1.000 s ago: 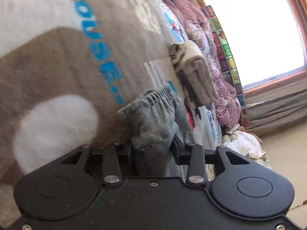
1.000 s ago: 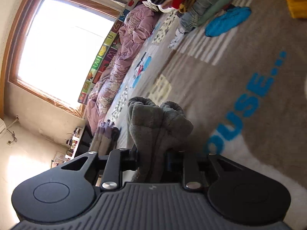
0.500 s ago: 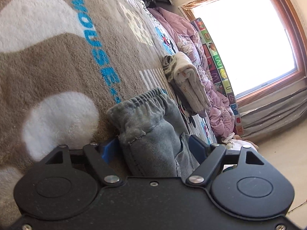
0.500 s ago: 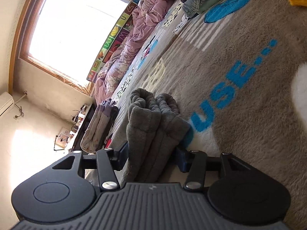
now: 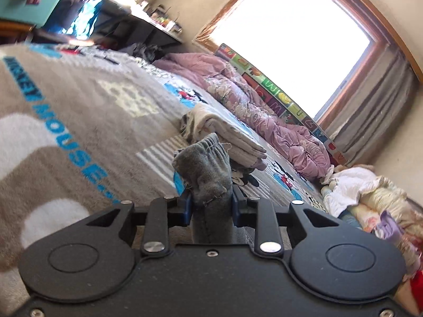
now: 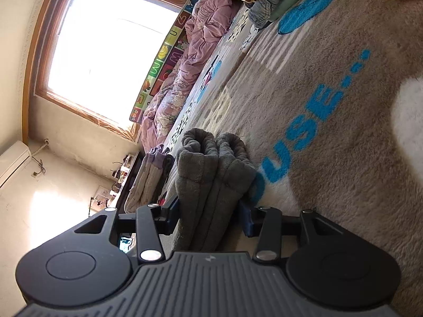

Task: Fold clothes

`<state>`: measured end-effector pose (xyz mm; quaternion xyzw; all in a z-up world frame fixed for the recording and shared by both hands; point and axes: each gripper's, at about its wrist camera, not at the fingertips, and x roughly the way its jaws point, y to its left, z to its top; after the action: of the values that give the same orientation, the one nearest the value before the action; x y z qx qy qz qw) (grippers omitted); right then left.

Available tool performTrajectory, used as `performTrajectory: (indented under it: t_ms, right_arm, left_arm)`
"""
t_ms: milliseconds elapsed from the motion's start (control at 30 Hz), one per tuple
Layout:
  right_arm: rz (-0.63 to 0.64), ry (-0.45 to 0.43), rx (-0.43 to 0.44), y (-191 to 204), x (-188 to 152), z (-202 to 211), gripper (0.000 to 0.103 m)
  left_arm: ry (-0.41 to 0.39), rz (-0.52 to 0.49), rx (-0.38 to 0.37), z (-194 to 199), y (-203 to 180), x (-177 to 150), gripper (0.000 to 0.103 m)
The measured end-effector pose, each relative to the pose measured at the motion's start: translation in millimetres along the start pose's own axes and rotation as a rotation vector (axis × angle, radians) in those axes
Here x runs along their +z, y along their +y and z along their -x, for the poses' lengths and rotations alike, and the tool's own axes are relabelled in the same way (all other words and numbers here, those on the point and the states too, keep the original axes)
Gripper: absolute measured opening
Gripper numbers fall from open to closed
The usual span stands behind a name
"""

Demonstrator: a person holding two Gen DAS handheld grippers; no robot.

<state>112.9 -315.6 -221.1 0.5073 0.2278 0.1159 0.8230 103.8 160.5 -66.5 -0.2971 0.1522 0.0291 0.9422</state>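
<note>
The left gripper (image 5: pixel 211 202) is closing, its pads pinching the elastic waistband of the grey trousers (image 5: pixel 205 170) above the blanket (image 5: pixel 79 100). The right gripper (image 6: pixel 210 212) clasps the thick folded leg ends of the same trousers. To fold well, both ends should likely stay level and taut, edges matched before lowering. The blanket is shaggy, brown and white with blue letters. Folded clothes (image 5: pixel 227 134) lie nearby, beside a rumpled pink quilt (image 5: pixel 264 113) under a bright window (image 5: pixel 288 45).
</note>
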Motion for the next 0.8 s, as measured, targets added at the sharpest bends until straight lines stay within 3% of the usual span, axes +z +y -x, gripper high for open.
performTrajectory:
  t_ms: [133, 333, 400, 600, 800]
  right_arm:
    - [0.018, -0.009, -0.01, 6, 1, 16, 0.055]
    - [0.107, -0.108, -0.032, 5, 17, 43, 0.06]
    - [0.11, -0.128, -0.028, 2, 25, 46, 0.06]
    - [0.104, -0.162, -0.018, -9, 44, 48, 0.06]
    - [0.074, -0.168, -0.018, -20, 57, 48, 0.06]
  left_arm:
    - [-0.052, -0.25, -0.016, 12, -67, -13, 0.024]
    - [-0.101, -0.609, 0.006, 14, -156, -58, 0.023]
    - [-0.118, -0.732, 0.031, 7, -176, -79, 0.023]
    - [-0.123, -1.023, 0.01, -15, -224, -142, 0.021]
    - [-0.12, -1.301, 0.006, -33, -247, -205, 0.02]
